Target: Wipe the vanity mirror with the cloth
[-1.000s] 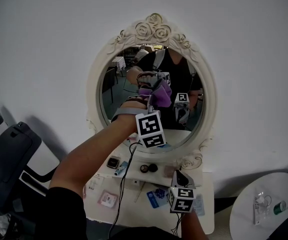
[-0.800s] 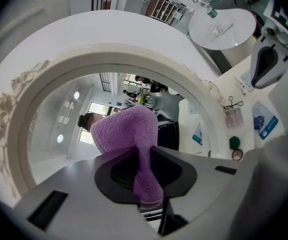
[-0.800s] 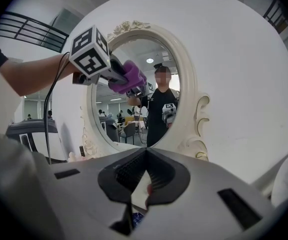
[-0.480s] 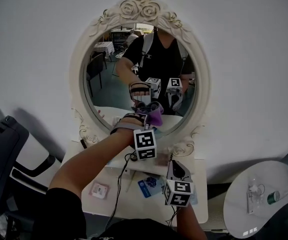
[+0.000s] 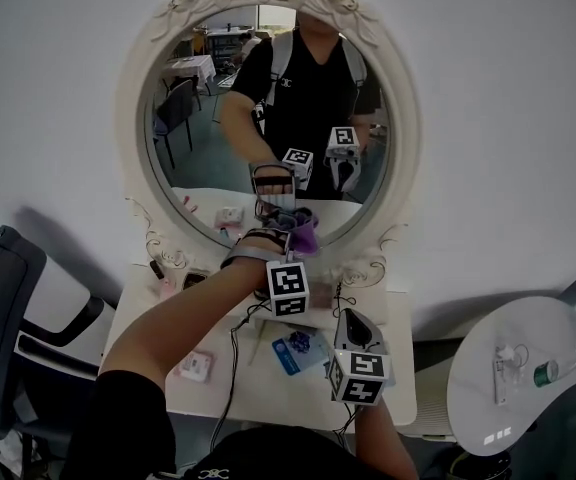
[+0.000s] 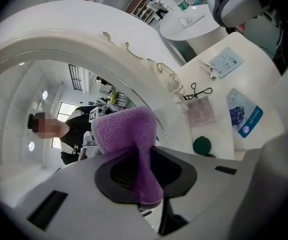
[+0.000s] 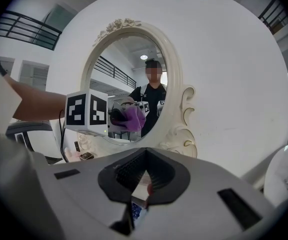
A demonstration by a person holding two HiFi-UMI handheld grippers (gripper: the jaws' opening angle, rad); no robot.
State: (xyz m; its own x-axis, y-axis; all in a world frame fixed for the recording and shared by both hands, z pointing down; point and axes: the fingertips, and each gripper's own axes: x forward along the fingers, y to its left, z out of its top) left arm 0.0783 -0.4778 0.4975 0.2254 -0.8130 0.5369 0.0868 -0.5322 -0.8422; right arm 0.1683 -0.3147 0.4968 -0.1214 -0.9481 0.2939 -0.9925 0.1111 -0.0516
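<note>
White vanity top [image 5: 223, 393] sits cluttered under the vanity mirror [image 5: 198, 138], left gripper [image 5: 280, 236] clamped on purple cloth [image 6: 126, 134] bunched past its fingertips at the lower glass; press flat, sweep overlapping arcs; right gripper [image 5: 353, 330] closed, empty, low.

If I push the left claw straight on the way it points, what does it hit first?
The mirror glass, low near the frame, with the purple cloth pinched in the left claw meeting it first. Whether the cloth already touches is unclear.
</note>
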